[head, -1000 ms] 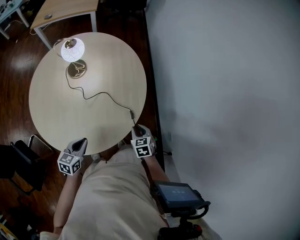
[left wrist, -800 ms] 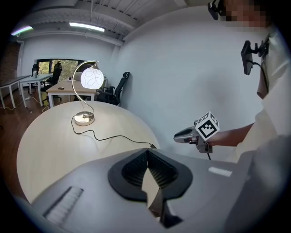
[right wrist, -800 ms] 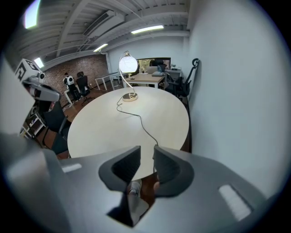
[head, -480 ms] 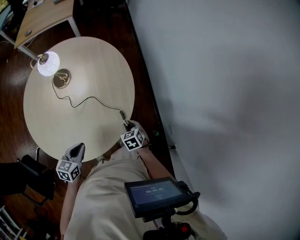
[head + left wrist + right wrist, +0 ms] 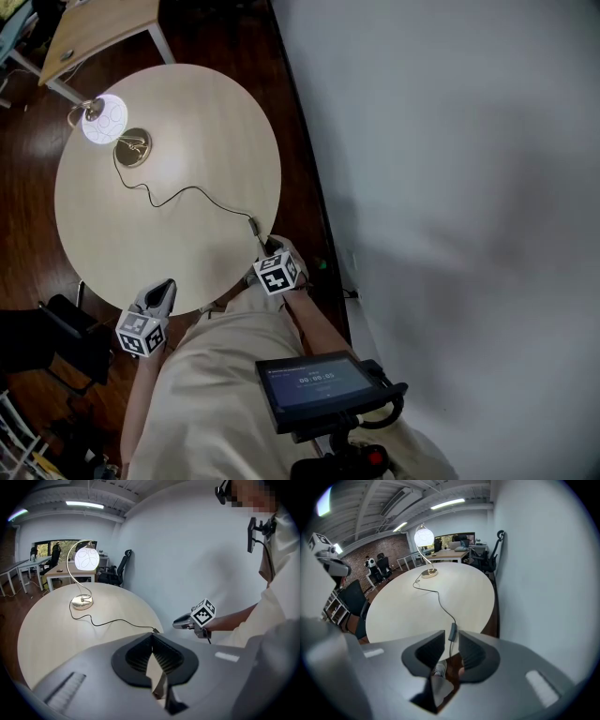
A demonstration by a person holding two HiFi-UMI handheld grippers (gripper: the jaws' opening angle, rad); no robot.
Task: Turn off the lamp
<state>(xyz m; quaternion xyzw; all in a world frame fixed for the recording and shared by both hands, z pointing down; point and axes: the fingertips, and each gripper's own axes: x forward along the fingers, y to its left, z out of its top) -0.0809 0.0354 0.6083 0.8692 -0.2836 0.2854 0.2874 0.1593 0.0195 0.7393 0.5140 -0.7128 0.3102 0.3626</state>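
The lamp point(image 5: 103, 119) stands lit at the far left of the round table point(image 5: 206, 122), with a white globe shade and a brass base point(image 5: 132, 147). Its black cord point(image 5: 187, 190) runs to an inline switch point(image 5: 253, 225) near the table's near right edge. My right gripper point(image 5: 266, 247) sits just behind that switch. In the right gripper view the switch point(image 5: 452, 632) lies in the mouth of the open right gripper point(image 5: 451, 641), touching neither pad. My left gripper point(image 5: 167, 285) hangs off the table's near edge, jaws together and empty point(image 5: 152, 637).
A white wall point(image 5: 450, 187) runs close along the table's right side. A rectangular wooden desk point(image 5: 98, 28) stands beyond the lamp and a black chair point(image 5: 56, 328) at the near left. A screen device point(image 5: 319, 382) hangs at my waist.
My right gripper has come down and closer to the inline switch. The left gripper has shifted a little along the table's edge. The lamp stays lit.
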